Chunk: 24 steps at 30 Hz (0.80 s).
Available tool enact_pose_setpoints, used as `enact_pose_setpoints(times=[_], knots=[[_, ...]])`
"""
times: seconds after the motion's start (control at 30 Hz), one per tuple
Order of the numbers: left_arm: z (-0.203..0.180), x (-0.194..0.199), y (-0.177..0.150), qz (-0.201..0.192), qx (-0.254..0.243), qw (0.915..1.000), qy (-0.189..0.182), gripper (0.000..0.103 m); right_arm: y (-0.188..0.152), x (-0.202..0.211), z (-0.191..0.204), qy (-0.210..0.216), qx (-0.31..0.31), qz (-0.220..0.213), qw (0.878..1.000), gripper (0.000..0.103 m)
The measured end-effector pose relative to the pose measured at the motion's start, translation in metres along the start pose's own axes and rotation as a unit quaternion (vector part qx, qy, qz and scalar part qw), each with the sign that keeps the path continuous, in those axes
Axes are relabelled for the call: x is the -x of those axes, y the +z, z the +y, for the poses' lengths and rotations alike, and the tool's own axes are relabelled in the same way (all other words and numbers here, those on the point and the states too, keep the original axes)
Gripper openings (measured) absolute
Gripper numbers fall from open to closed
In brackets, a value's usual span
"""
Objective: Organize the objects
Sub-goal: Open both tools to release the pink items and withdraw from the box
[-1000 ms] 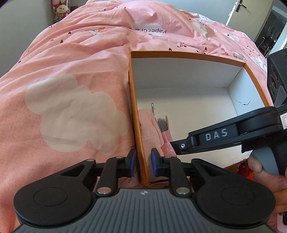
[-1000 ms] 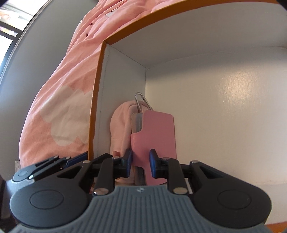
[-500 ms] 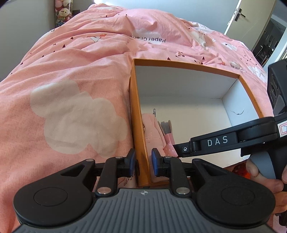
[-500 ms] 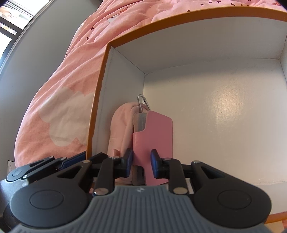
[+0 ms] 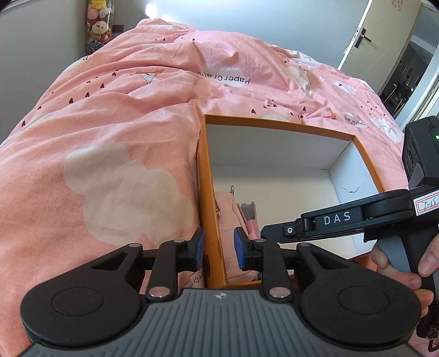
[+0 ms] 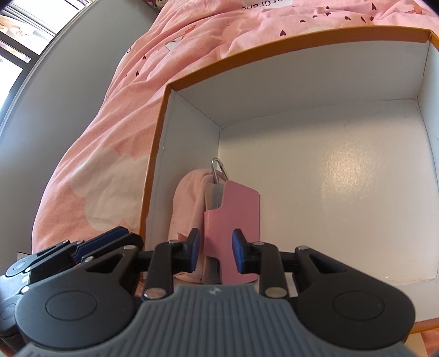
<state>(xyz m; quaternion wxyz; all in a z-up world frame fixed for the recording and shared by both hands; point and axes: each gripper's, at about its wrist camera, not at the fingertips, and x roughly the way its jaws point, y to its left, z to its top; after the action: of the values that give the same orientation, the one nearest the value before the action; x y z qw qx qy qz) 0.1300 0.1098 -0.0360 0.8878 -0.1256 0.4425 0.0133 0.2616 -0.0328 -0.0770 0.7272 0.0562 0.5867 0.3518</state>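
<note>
Two grippers work at one orange box [image 5: 203,192] w/ white inside, sitting on a bed w/ a pink cloud-print duvet [image 5: 109,142].

Left gripper [image 5: 219,244]: jaws have just been opening, now a narrow gap. They straddle the box's left wall near its front corner, one blue pad [image 5: 199,244] outside over the duvet, the other inside. Wall sits between the pads but they stand clear of it, no squeeze visible.

Right gripper [image 6: 214,251]: jaws narrow, slightly apart, closed a touch in the last moment. Pink pouch [image 6: 236,219] is seen in the gap between the pads, but it looks to be below them; contact can't be confirmed, prob. not gripped. In the left wrist view the same tool comes in from the right, "DAS" on its arm, held by a hand [image 5: 406,269] at the frame edge.

Task items: pouch stands upright in the box's near-left corner, grey edge on its left side, silver carabiner clip [image 6: 218,169] sticking up at top. Just left of it, a pale pink cloth bundle [image 6: 189,197] is wedged btw pouch and left wall. Rest of the box floor is bare white.

Bkgd: plush toys [image 5: 99,24] stacked in the far left corner, door w/ dark handle [image 5: 363,34] far right, window [image 6: 16,41] top left in the right wrist view.
</note>
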Motion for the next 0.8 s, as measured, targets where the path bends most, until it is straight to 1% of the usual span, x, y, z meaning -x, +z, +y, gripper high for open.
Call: enact_pose_setpoints(times=[0.23,0.4,0.5,0.63,0.7,0.77,0.8], knots=[[-0.010,0.022,-0.003,0.008,-0.018,0.9997,-0.017,0.028,-0.006,0.016,0.006,-0.004,0.025,-0.010,1.000,0.025],[-0.022,0.033,-0.015,0.037,-0.040,0.9972,-0.051,0.028,-0.024,0.043,0.015,-0.010,0.060,-0.019,0.998,0.025],[-0.030,0.033,-0.026,0.064,-0.046,0.9933,-0.084,0.028,-0.040,0.061,0.017,-0.018,0.076,-0.029,0.996,0.025],[-0.045,0.024,-0.047,0.112,-0.070,0.9843,-0.117,0.029,-0.063,0.076,0.014,-0.027,0.084,-0.032,0.996,0.025],[-0.051,0.018,-0.057,0.134,-0.085,0.9799,-0.121,0.032,-0.075,0.080,0.012,-0.032,0.085,-0.025,0.996,0.025],[-0.053,0.010,-0.065,0.155,-0.092,0.9757,-0.124,0.042,-0.088,0.082,0.008,-0.036,0.086,-0.015,0.996,0.025],[-0.054,0.006,-0.068,0.165,-0.091,0.9739,-0.127,0.042,-0.094,0.084,0.005,-0.039,0.086,-0.010,0.995,0.025]])
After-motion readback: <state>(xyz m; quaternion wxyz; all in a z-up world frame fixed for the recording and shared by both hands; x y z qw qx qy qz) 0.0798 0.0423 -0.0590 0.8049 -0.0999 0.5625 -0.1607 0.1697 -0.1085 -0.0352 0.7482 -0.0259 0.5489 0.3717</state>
